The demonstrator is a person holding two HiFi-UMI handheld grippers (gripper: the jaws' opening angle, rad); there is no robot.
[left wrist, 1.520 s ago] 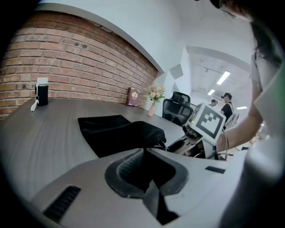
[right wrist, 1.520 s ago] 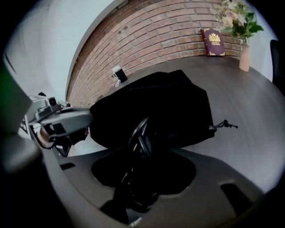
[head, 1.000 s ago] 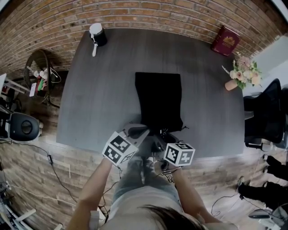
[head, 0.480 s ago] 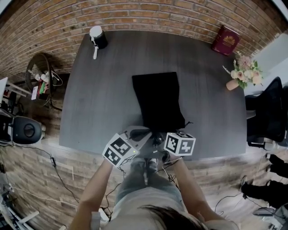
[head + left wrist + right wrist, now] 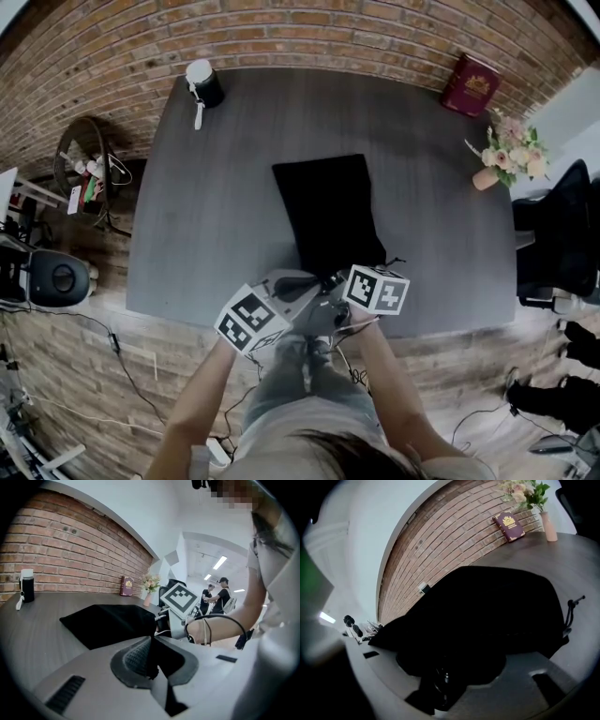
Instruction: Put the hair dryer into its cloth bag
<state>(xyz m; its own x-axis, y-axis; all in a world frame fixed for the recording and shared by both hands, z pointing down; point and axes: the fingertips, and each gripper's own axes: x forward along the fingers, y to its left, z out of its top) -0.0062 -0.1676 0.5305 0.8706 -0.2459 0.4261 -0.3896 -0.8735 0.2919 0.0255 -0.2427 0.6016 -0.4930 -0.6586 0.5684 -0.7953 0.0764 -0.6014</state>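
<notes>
Black cloth bag [image 5: 328, 211] lying on worktop [image 5: 216, 206], mouth toward person. Hem apparently being gripped by right gripper [image 5: 440, 681], jaws half-spread, for opening; left gripper [image 5: 151, 665] jaws pressed together. Likely hair dryer [image 5: 202, 77] standing at far-left corner, untouched.

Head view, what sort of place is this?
Probably an office or studio workspace: a dark table by a brick wall, a book and flower vase on it, an office chair beside it.

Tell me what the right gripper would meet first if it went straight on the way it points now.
Most likely the flat black cloth bag on the dark grey table, which lies right ahead of the right gripper. Something dark sits between its jaws; how near the bag is, I cannot tell.
</notes>
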